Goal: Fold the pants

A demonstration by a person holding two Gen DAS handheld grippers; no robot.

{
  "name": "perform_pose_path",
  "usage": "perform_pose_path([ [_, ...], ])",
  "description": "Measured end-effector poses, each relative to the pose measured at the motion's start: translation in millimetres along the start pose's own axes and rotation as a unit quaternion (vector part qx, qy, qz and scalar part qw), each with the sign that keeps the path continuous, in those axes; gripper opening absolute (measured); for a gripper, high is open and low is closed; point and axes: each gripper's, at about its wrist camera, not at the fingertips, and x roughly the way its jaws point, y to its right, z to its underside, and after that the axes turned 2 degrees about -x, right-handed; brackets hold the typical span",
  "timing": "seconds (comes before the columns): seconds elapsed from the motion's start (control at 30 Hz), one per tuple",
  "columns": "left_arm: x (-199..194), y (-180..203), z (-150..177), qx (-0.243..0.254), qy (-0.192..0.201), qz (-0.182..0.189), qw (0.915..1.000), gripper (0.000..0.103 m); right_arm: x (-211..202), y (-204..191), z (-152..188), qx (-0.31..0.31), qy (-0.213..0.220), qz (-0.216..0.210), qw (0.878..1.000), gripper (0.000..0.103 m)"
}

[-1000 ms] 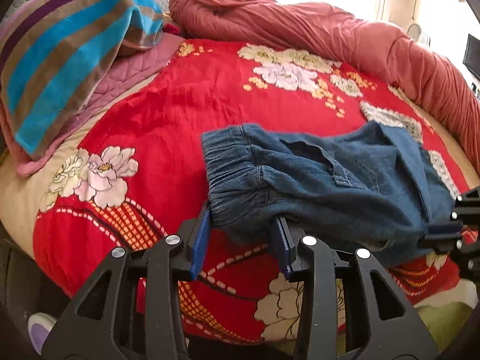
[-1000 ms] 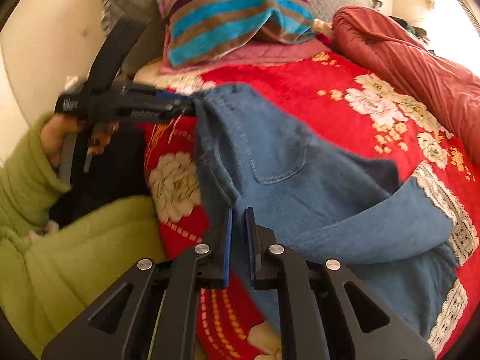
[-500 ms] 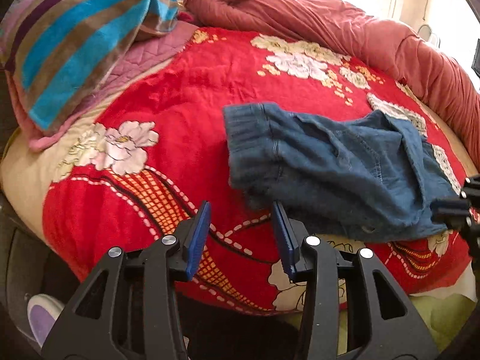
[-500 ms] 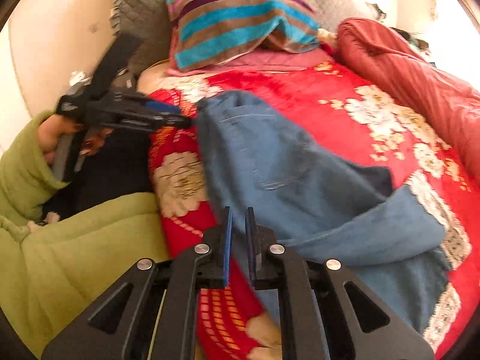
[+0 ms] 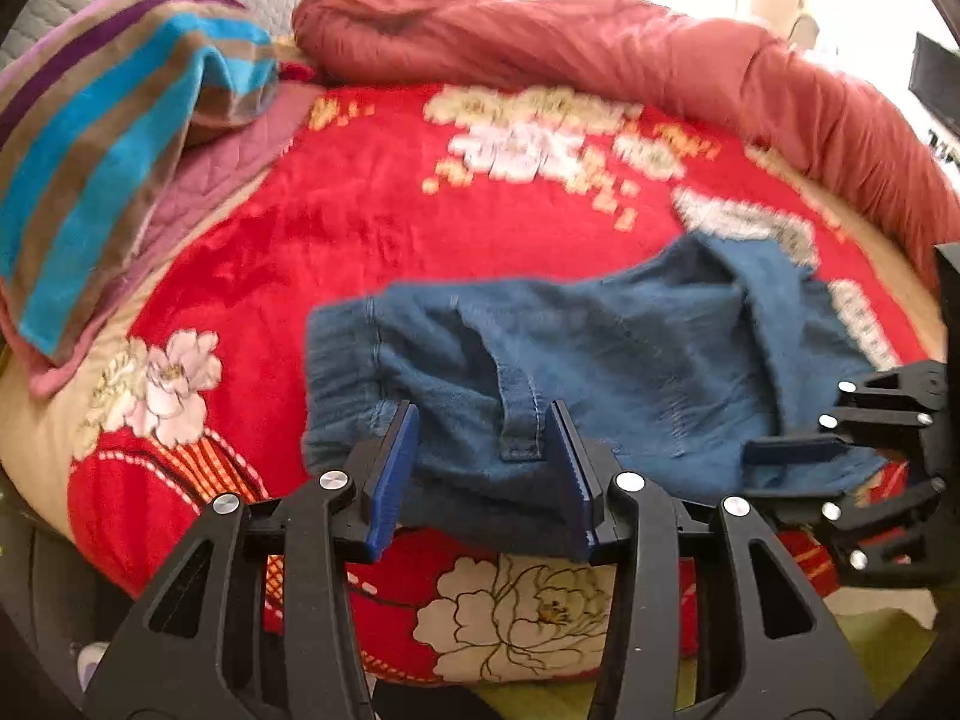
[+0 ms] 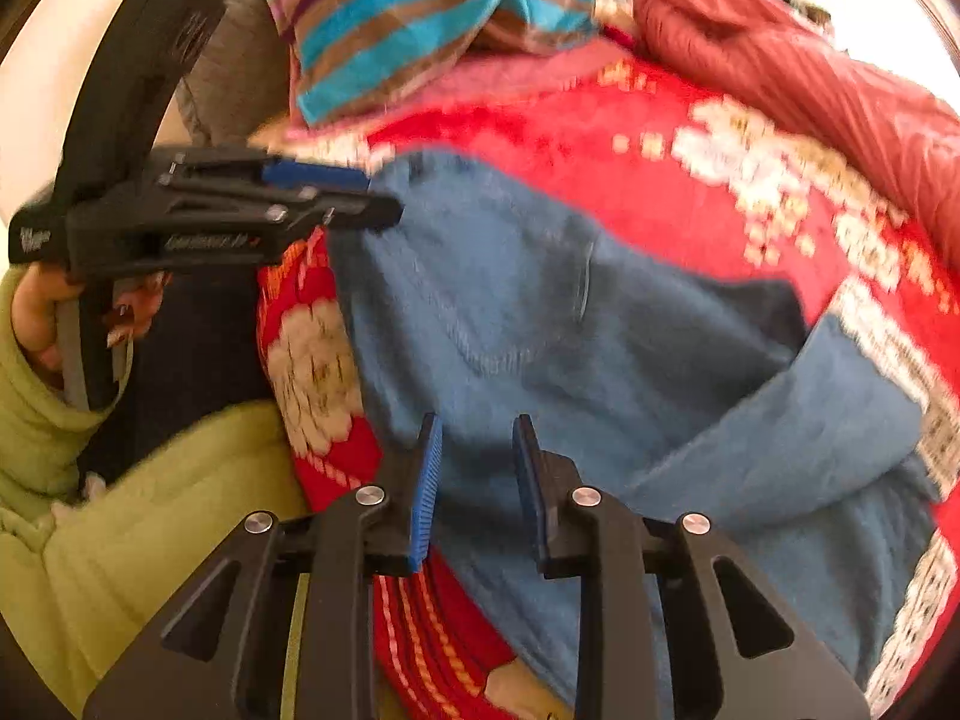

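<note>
Blue denim pants (image 5: 600,372) lie folded on the red flowered blanket (image 5: 372,222), waistband toward the left. My left gripper (image 5: 483,444) is open, its blue pads on either side of the near waistband edge and a belt loop. In the right wrist view the pants (image 6: 570,348) fill the middle, and my right gripper (image 6: 477,468) is open over their near edge. The left gripper (image 6: 360,192) shows there at the pants' far left corner. The right gripper (image 5: 798,450) shows in the left wrist view at the pants' right edge.
A striped pillow (image 5: 102,138) on a pink quilted pad lies at the back left. A rolled dark-red duvet (image 5: 630,66) runs along the far and right sides. My green sleeve (image 6: 90,528) and the bed's front edge are near.
My right gripper has opened and let go of the pants. My left gripper, open throughout, drew back half a second ago and has moved forward over the waistband again.
</note>
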Motion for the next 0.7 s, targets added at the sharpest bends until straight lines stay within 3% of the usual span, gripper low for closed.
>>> perform_pose_path([
  [0.1,15.0,-2.7,14.0,0.003,-0.024,-0.016,0.9996,0.036,12.7,-4.6,14.8,0.01,-0.013,-0.009,1.0,0.027],
  [0.2,15.2,3.7,25.7,0.03,-0.015,-0.034,0.9989,0.036,12.1,-5.7,14.8,0.02,-0.009,-0.015,1.0,0.03],
  [0.37,13.0,-2.7,27.5,0.016,-0.011,-0.021,0.9996,0.036,-5.8,-5.9,9.2,0.013,0.005,-0.019,1.0,0.031],
  [0.7,-14.2,4.4,25.8,-0.002,0.01,-0.025,0.9996,0.045,-57.7,38.1,16.6,0.068,0.064,0.034,0.995,0.04],
])
